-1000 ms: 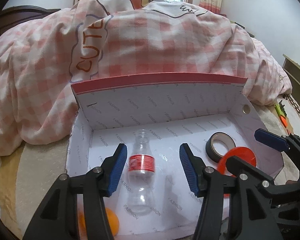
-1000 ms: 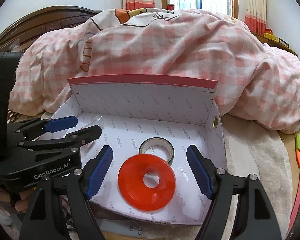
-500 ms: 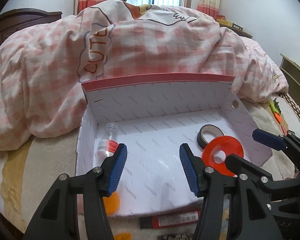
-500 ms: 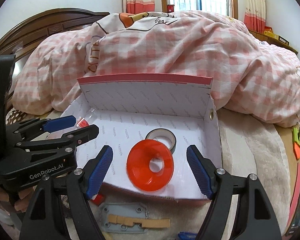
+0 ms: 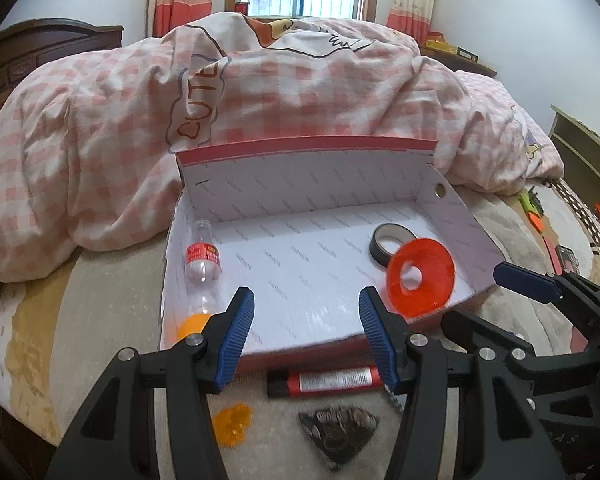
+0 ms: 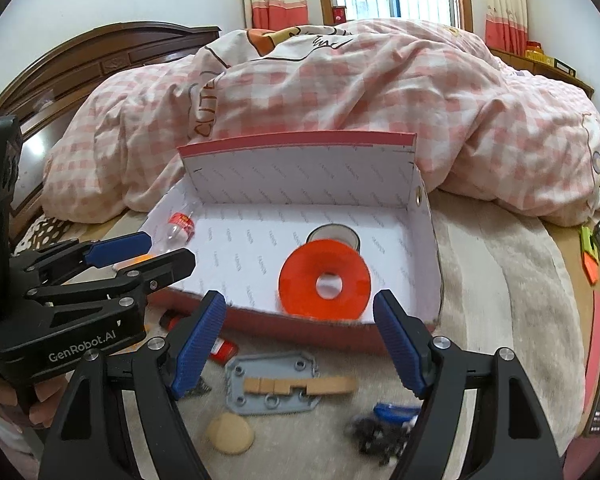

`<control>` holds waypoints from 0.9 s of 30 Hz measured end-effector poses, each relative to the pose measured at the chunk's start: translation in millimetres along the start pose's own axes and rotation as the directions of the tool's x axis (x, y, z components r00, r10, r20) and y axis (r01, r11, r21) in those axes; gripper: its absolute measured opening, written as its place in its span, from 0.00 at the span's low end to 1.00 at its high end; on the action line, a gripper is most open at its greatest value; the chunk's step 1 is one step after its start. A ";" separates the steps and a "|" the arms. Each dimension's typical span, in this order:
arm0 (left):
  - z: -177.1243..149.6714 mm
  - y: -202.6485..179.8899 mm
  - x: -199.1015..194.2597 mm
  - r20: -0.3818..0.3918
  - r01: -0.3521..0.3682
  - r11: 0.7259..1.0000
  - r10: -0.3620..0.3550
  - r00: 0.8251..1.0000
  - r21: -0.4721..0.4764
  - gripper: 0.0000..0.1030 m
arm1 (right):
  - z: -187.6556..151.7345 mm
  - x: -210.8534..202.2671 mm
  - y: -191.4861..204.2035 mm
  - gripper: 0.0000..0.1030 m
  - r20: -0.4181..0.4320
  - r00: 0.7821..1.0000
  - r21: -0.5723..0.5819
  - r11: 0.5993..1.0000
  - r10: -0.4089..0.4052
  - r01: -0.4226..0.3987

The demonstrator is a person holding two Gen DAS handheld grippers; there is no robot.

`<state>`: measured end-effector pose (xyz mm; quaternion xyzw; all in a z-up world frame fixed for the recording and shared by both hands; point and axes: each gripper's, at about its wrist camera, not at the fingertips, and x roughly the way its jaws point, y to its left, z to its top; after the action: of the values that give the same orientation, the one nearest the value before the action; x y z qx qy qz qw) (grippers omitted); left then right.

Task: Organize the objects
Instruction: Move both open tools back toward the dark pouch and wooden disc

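Note:
An open box (image 5: 308, 184) with a white lining and a red rim stands on the bed. Inside, a clear bottle (image 5: 202, 256) with a red label lies along the left wall, and an orange ball (image 5: 192, 326) sits at its base. A black tape roll (image 5: 392, 242) and an orange disc (image 5: 420, 276) with a hole lie at the right. My left gripper (image 5: 306, 320) hangs open over the box's near edge, holding nothing. In the right wrist view my right gripper (image 6: 300, 308) stands open in front of the orange disc (image 6: 324, 280), also holding nothing.
Loose items lie on the blanket before the box: a red tube (image 5: 328, 380), a grey plate with a wooden piece (image 6: 272, 384), a round cork disc (image 6: 230, 434) and a dark blue-black object (image 6: 388, 424). A pink checked duvet (image 6: 340, 92) is heaped behind the box.
Both grippers have drawn back from the box, bringing the items in front of it into view. The bottle, earlier mid-floor between the left fingers, now lies by the left wall.

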<state>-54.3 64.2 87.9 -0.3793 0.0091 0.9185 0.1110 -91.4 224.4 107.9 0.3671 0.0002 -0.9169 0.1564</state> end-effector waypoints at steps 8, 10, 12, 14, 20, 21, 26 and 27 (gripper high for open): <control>-16.9 -4.7 -17.5 -0.006 0.012 1.000 -0.012 1.000 -0.003 0.53 | -17.6 -13.1 5.3 0.76 -0.017 1.000 -0.002 1.000 0.015 -0.015; -21.5 -5.8 -21.2 -0.008 0.012 1.000 -0.012 1.000 -0.003 0.53 | -20.6 -15.3 6.4 0.76 -0.019 1.000 -0.004 1.000 0.017 -0.018; -26.4 -6.5 -24.9 -0.012 0.014 1.000 -0.014 1.000 -0.005 0.53 | -24.3 -18.1 7.6 0.76 -0.022 1.000 -0.007 1.000 0.019 -0.020; -30.0 -7.0 -26.8 -0.015 0.016 1.000 -0.016 1.000 -0.006 0.53 | -27.5 -20.5 9.0 0.76 -0.023 1.000 -0.008 1.000 0.021 -0.021; -42.1 -8.4 -29.7 -0.032 0.025 1.000 -0.025 0.999 -0.007 0.53 | -38.0 -25.2 11.9 0.76 -0.033 0.999 -0.011 0.999 0.029 -0.030; -44.3 -8.3 -29.9 -0.035 0.026 1.000 -0.026 0.999 -0.008 0.53 | -39.9 -25.4 12.4 0.76 -0.036 0.999 -0.011 0.999 0.031 -0.031; -53.4 -8.0 -28.8 -0.053 0.031 0.999 -0.032 0.998 -0.012 0.53 | -47.8 -26.0 14.9 0.76 -0.048 0.998 -0.019 0.999 0.037 -0.038; -54.8 -8.1 -28.5 -0.055 0.032 0.999 -0.033 0.998 -0.011 0.53 | -49.0 -26.3 15.3 0.76 -0.049 0.998 -0.021 0.999 0.038 -0.039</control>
<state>5.2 61.0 69.4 -0.4051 0.0016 0.9058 0.1238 -36.1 223.0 91.6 0.3874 0.0069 -0.9045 0.1781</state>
